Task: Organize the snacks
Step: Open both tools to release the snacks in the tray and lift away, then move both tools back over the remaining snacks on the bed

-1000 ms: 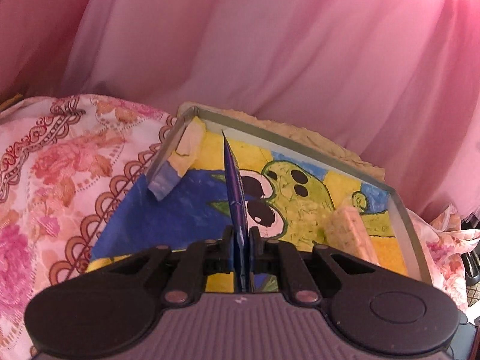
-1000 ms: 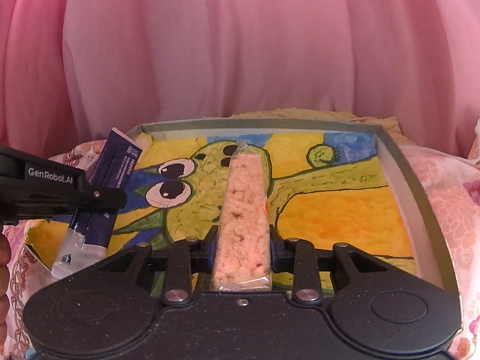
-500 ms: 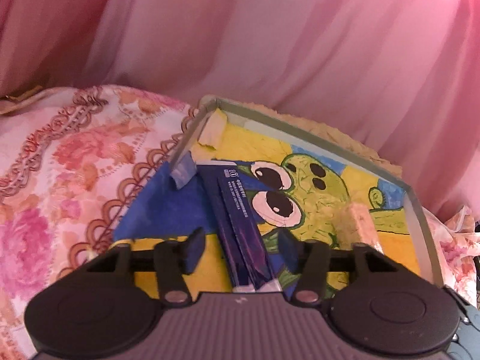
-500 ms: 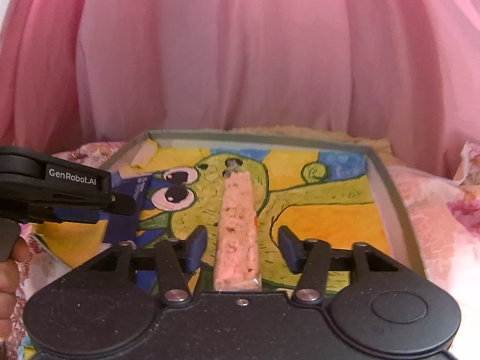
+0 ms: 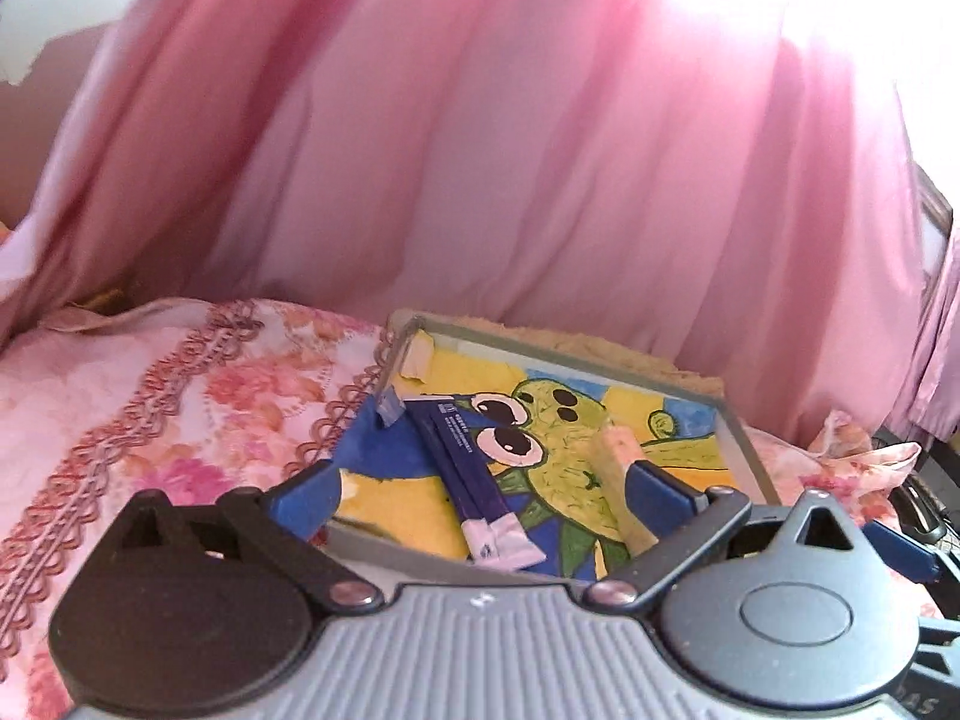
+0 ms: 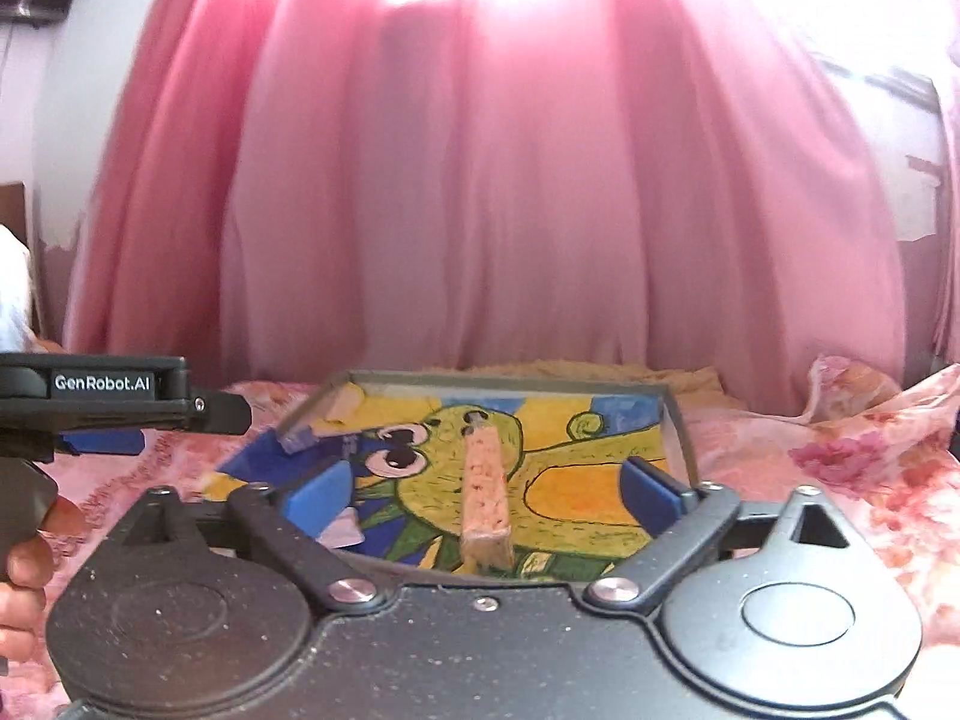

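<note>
Meanwhile, a pink curtain [image 6: 480, 192] hangs behind a floral bedspread [image 5: 150, 396] on which a shallow grey tray [image 6: 678, 420] lies flat, its floor painted with a green cartoon creature – the collecting place, by the look of it, for the snacks being organized. Lengthwise near the tray's middle lies a puffed-rice bar in clear wrap [image 6: 486, 492], and toward the left edge a dark blue stick packet [image 5: 462, 462], white end at the near rim; laid side by side, they leave the right side bare for more. Both are well clear of the tools: the right gripper [image 6: 486, 495] and left gripper [image 5: 480, 489] are held near the tray's near edge, jaws spread wide and empty – apparently just freed. A hand [image 6: 24, 564] grips the left tool's handle.
</note>
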A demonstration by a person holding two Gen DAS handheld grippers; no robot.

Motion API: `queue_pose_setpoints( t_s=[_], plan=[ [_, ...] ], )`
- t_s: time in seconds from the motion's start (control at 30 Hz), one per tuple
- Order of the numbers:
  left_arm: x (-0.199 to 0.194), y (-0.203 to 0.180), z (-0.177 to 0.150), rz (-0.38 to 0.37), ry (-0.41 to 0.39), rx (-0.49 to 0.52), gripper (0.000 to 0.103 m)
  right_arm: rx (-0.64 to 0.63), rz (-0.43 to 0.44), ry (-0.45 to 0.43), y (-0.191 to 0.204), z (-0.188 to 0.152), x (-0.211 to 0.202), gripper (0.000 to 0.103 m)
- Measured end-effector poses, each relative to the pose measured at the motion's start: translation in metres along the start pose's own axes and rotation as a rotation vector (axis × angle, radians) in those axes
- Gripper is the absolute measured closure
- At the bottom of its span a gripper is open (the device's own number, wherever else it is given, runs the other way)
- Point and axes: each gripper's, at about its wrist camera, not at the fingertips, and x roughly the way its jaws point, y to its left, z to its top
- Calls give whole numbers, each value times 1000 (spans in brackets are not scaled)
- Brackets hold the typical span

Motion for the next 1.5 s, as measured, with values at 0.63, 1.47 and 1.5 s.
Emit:
queue_pose_setpoints(
  t_s=[0.63, 1.47, 1.5],
  plan=[
    [-136, 6, -82, 31, -123, 110, 0, -25, -25, -74, 38, -58, -142, 1],
    [-169, 48, -180, 86, 93, 204, 0, 32, -24, 153, 60, -145, -178, 1],
    [-168, 50, -181, 90, 100, 203, 0, 33, -22, 159, 60, -147, -177, 1]
  ],
)
